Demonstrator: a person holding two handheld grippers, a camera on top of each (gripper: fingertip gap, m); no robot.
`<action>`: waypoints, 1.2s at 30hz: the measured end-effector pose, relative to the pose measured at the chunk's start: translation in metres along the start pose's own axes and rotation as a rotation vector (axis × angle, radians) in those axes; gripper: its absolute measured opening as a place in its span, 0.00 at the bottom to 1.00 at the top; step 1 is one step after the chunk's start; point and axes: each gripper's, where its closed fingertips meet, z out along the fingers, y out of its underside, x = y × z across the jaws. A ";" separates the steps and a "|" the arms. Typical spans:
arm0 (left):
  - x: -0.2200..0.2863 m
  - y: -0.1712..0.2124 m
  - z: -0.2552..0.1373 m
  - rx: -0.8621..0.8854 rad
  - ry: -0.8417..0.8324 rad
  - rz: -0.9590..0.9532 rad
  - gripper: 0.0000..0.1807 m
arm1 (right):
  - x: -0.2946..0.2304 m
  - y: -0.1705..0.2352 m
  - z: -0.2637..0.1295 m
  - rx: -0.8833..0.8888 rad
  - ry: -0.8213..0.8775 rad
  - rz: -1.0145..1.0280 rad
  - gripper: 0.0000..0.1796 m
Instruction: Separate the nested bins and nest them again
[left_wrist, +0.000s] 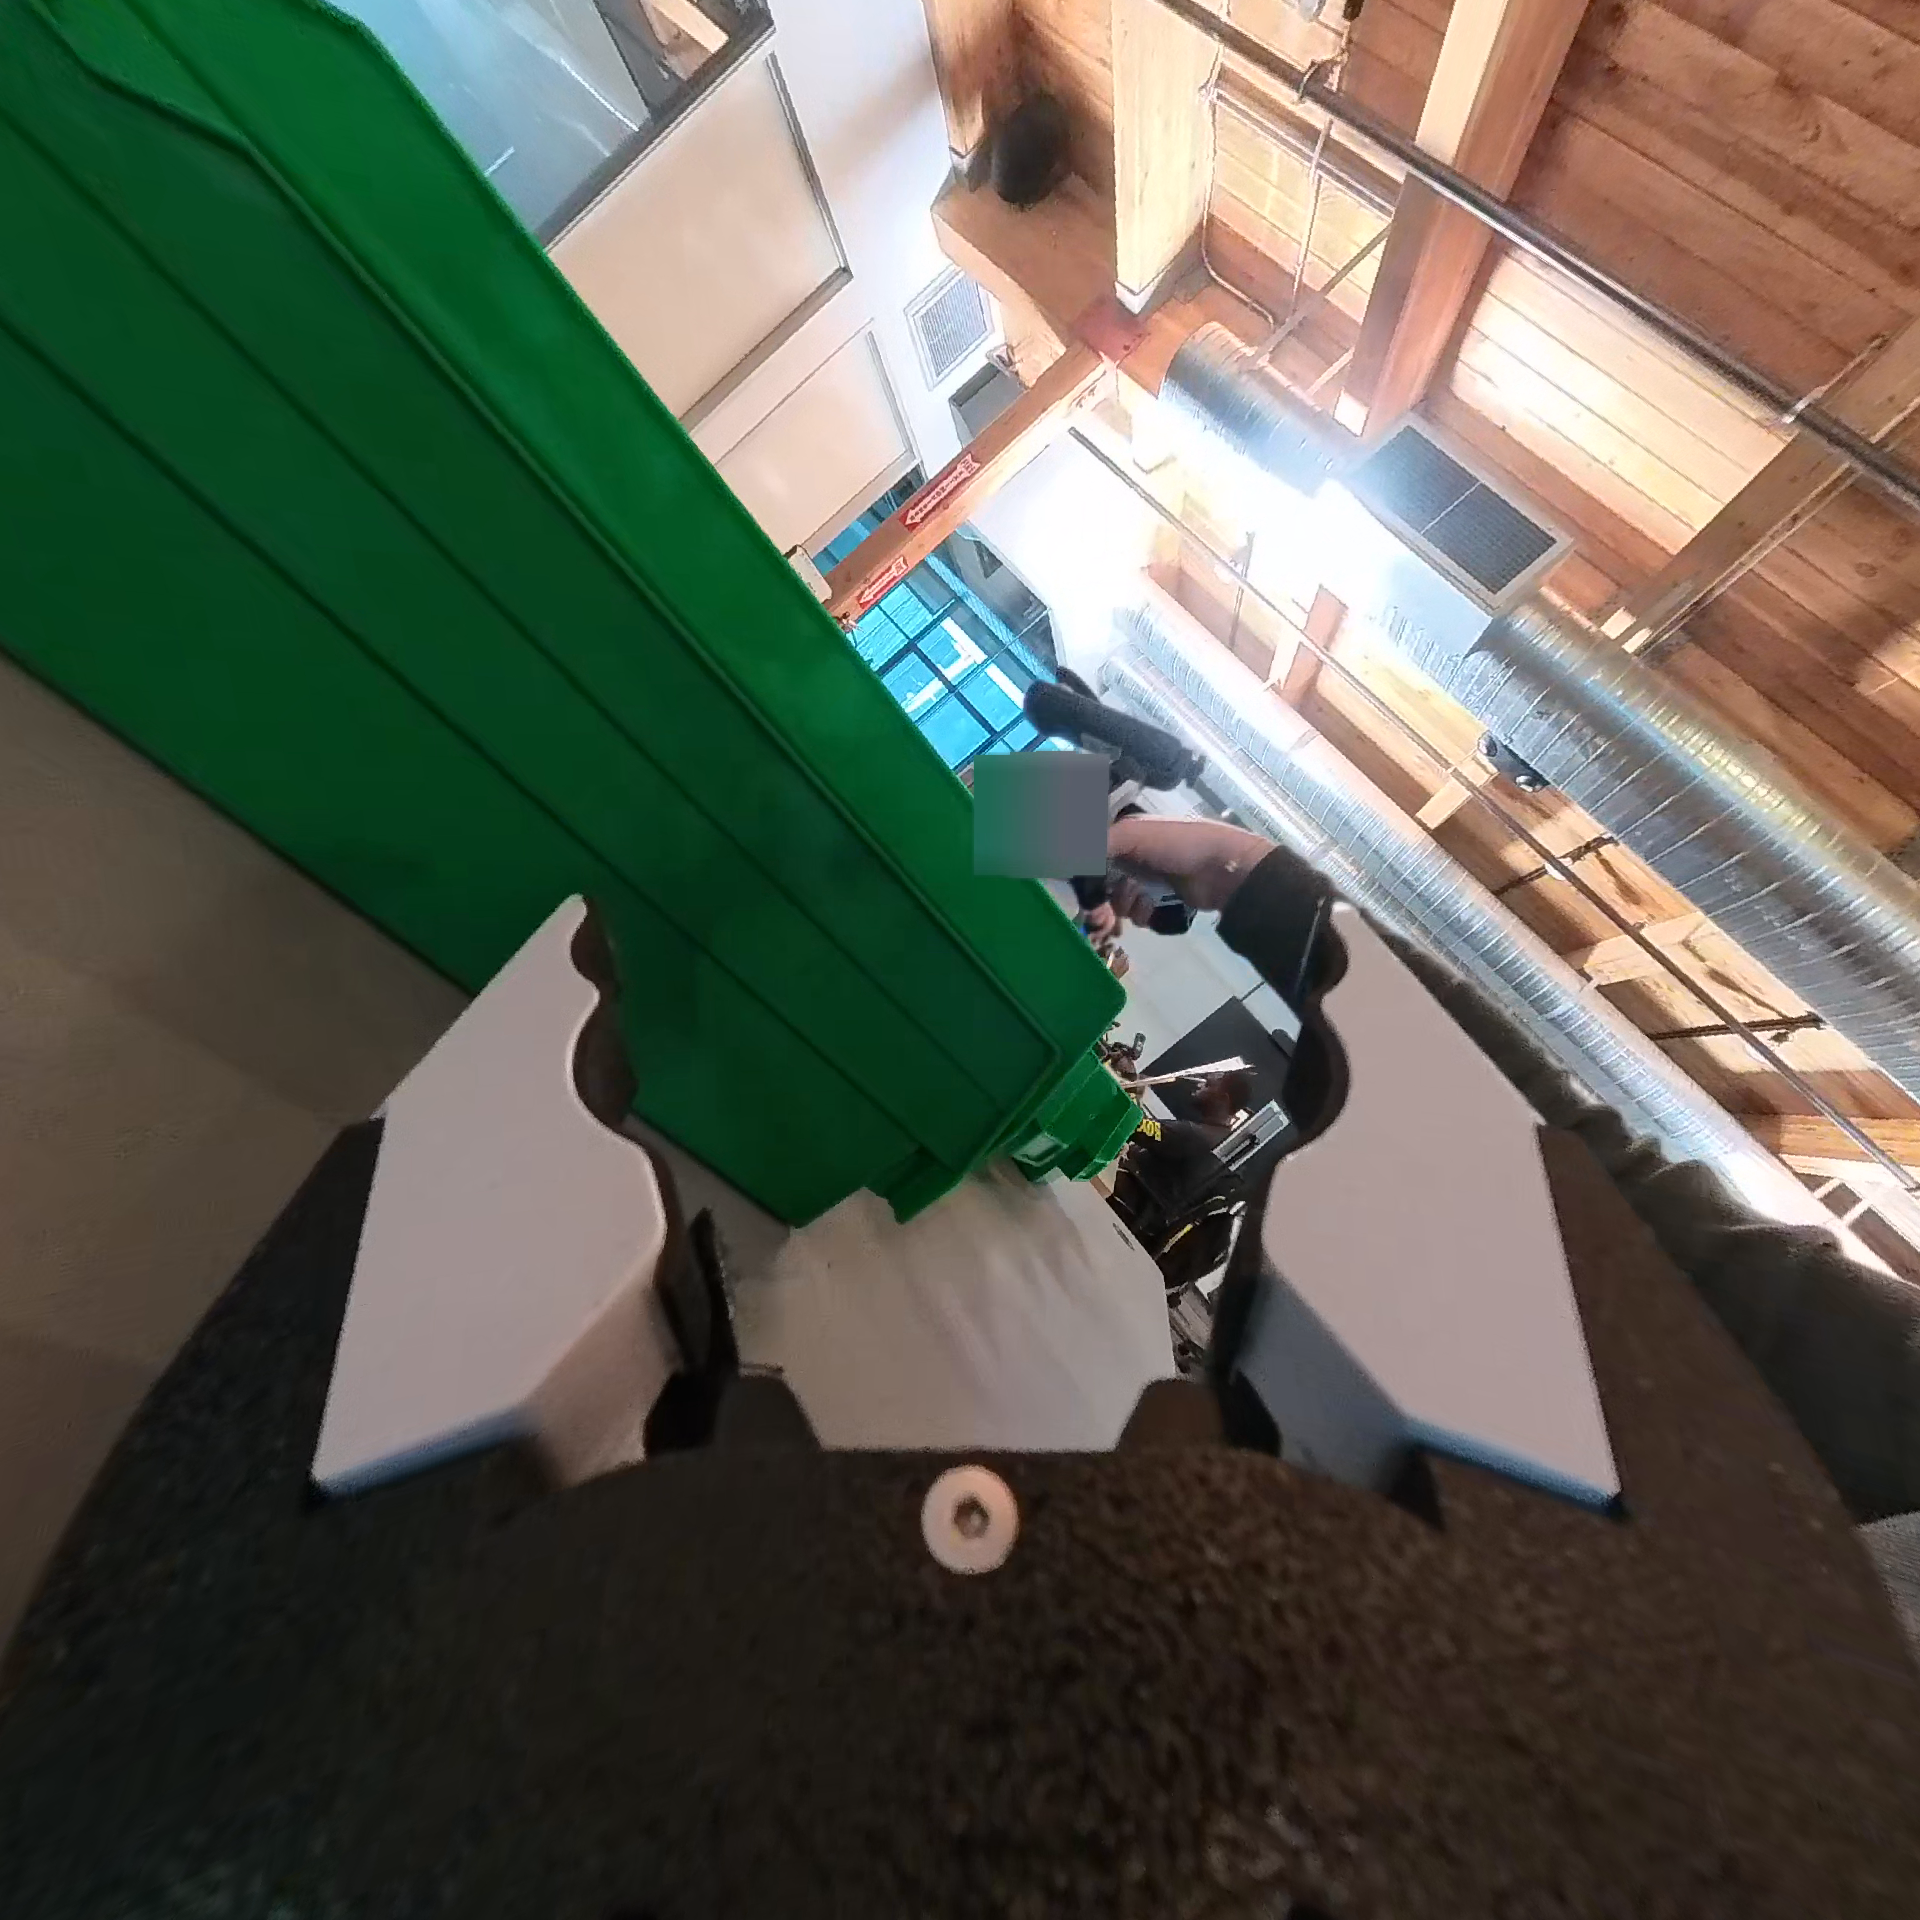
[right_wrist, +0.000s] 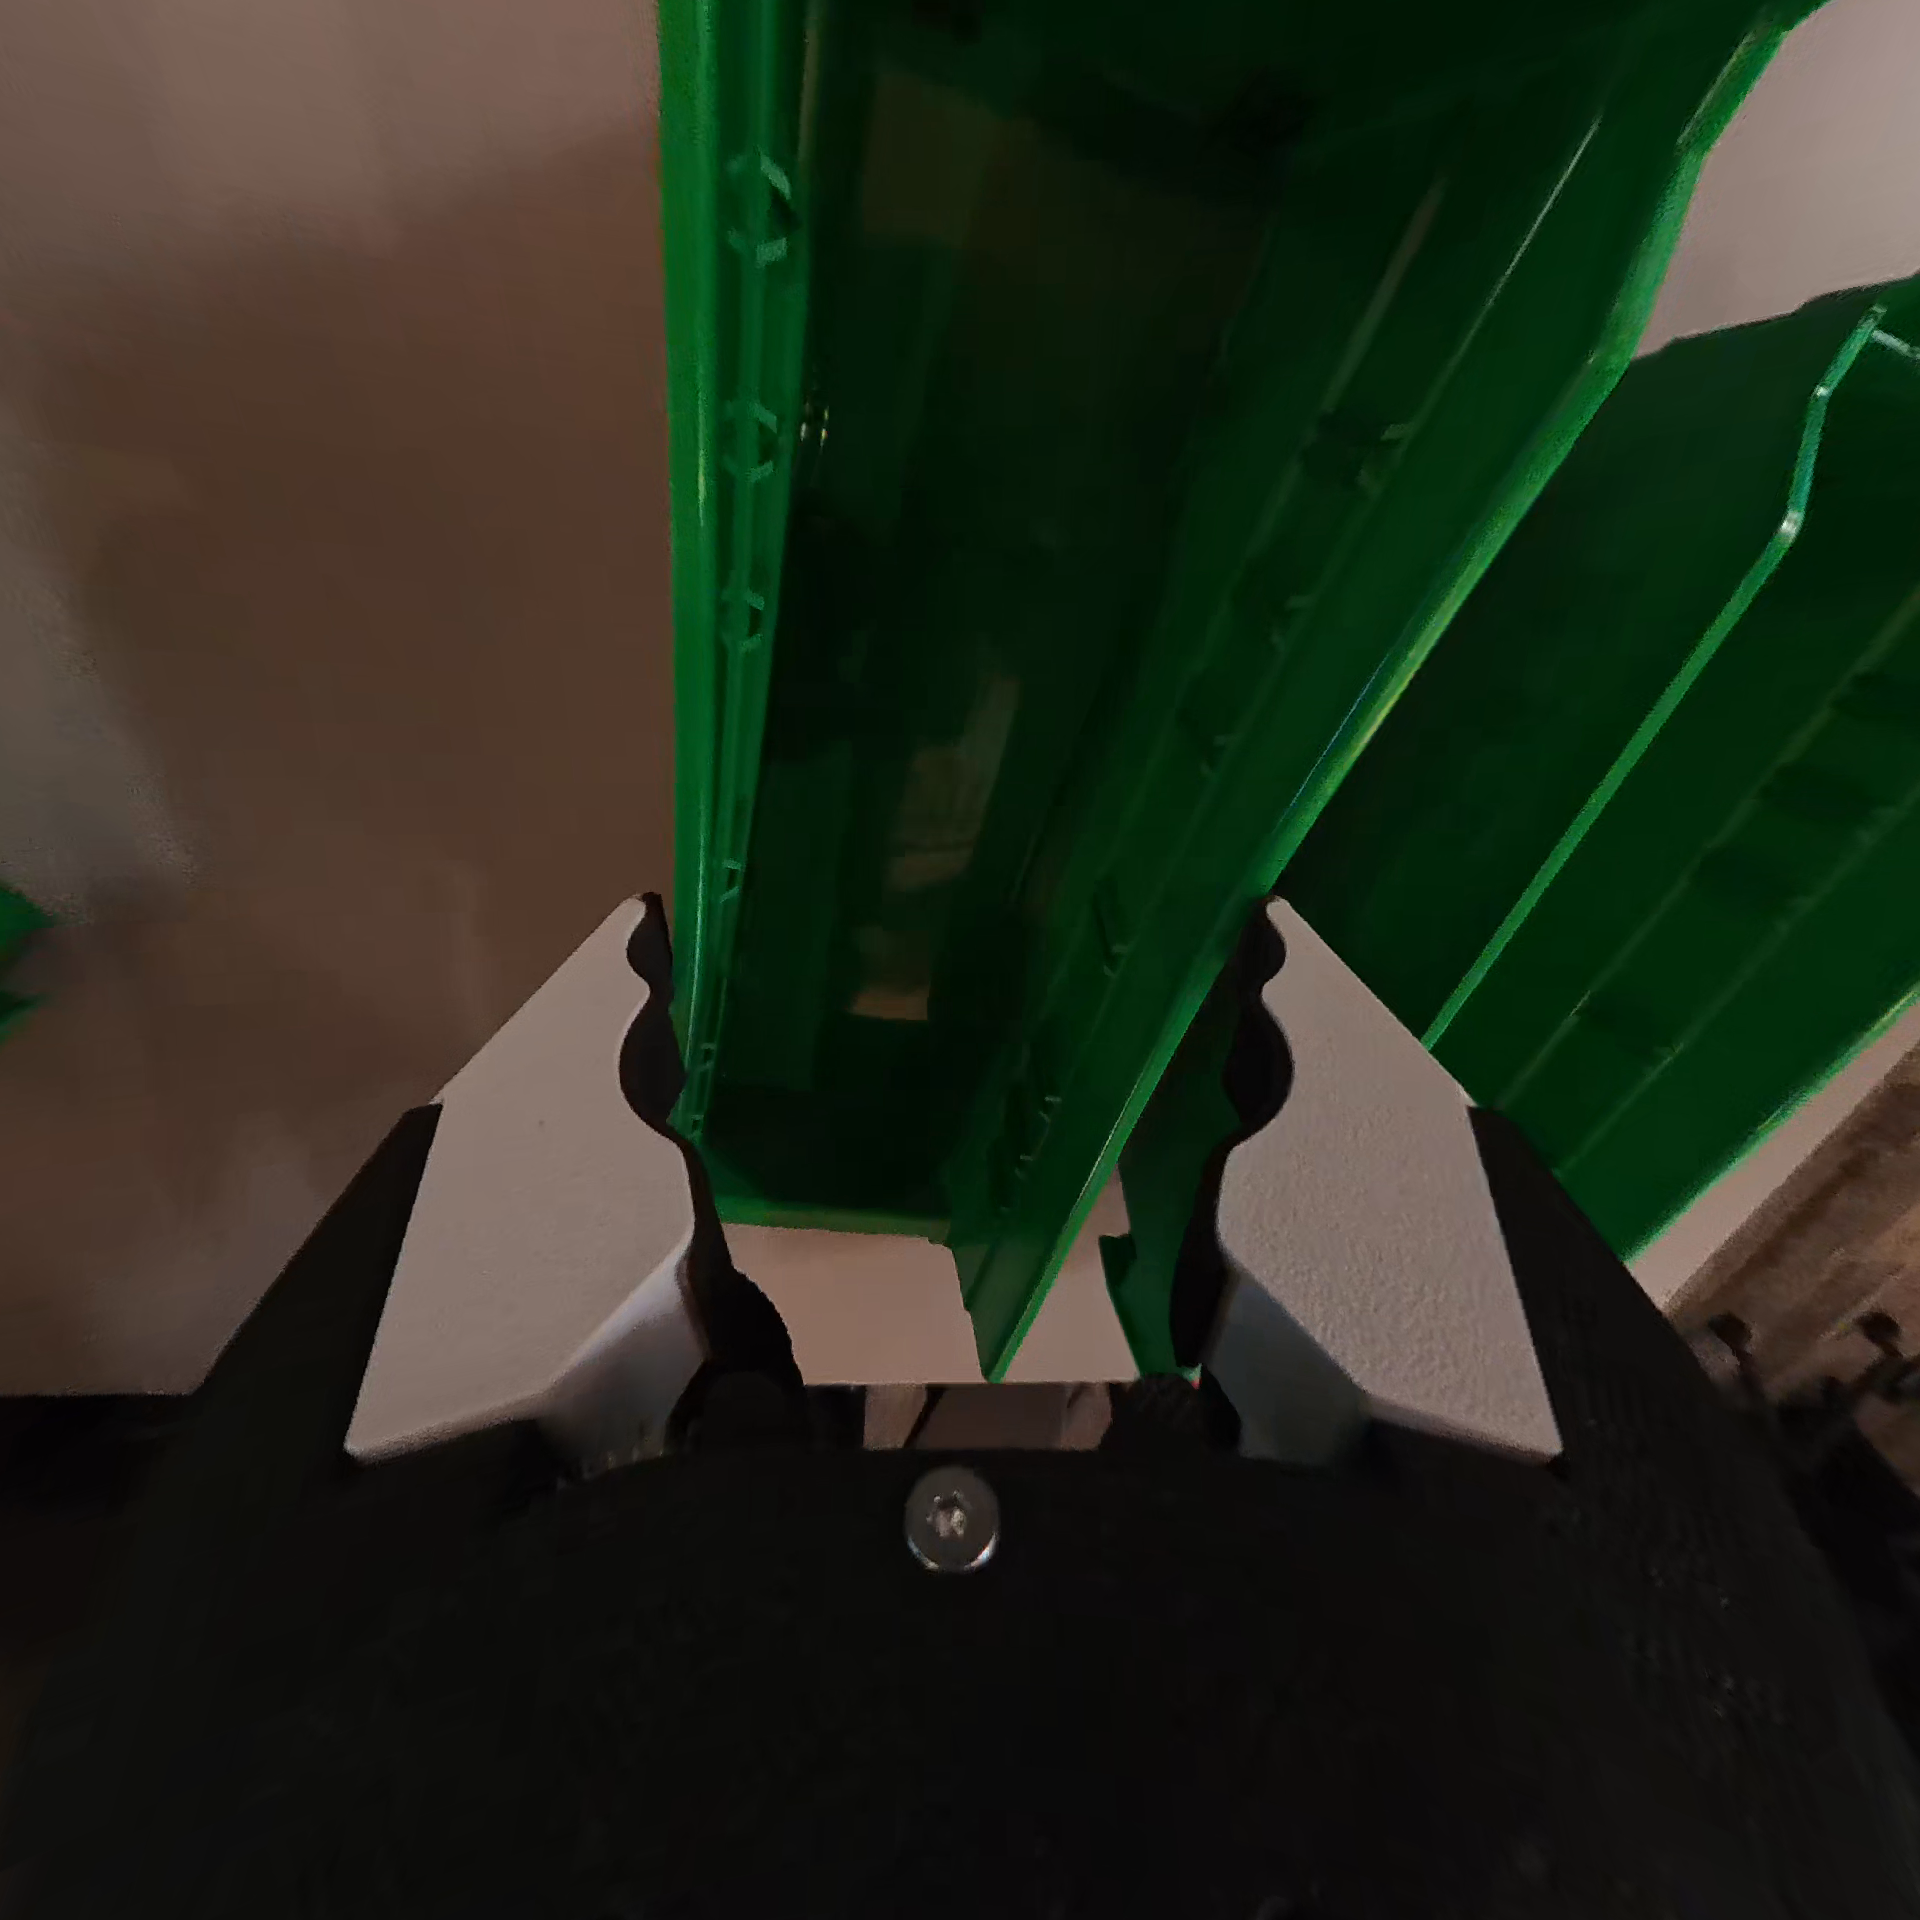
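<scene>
A stack of nested green bins (left_wrist: 436, 540) fills the upper left of the left wrist view, and its near corner reaches between my left gripper's jaws. My left gripper (left_wrist: 966, 935) is wide open. The stack runs along its left finger (left_wrist: 597, 997) and stays far from the right one. In the right wrist view a long green bin (right_wrist: 935, 623) runs away from my right gripper (right_wrist: 956, 914), open side toward the camera. Both pads press on the bin's near end. A second green bin (right_wrist: 1662, 748) lies beside it on the right.
The bins rest on a white covered table (left_wrist: 987, 1299), which is shadowed in the right wrist view (right_wrist: 312, 520). Wood floor (right_wrist: 1829, 1174) shows past the table's right edge. A person's hand (left_wrist: 1174, 862) holds a device in the background, and a dark sleeve (left_wrist: 1662, 1195) is at the right.
</scene>
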 end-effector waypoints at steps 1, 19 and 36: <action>0.000 0.000 0.000 -0.001 0.000 0.000 0.70 | 0.002 0.002 0.002 -0.011 0.008 -0.003 0.60; -0.005 -0.001 -0.001 0.006 -0.035 0.012 0.72 | 0.004 -0.014 -0.011 0.109 0.126 -0.089 0.74; -0.004 -0.004 -0.004 0.020 -0.032 0.010 0.72 | -0.351 -0.033 -0.043 0.305 -0.081 -0.871 0.81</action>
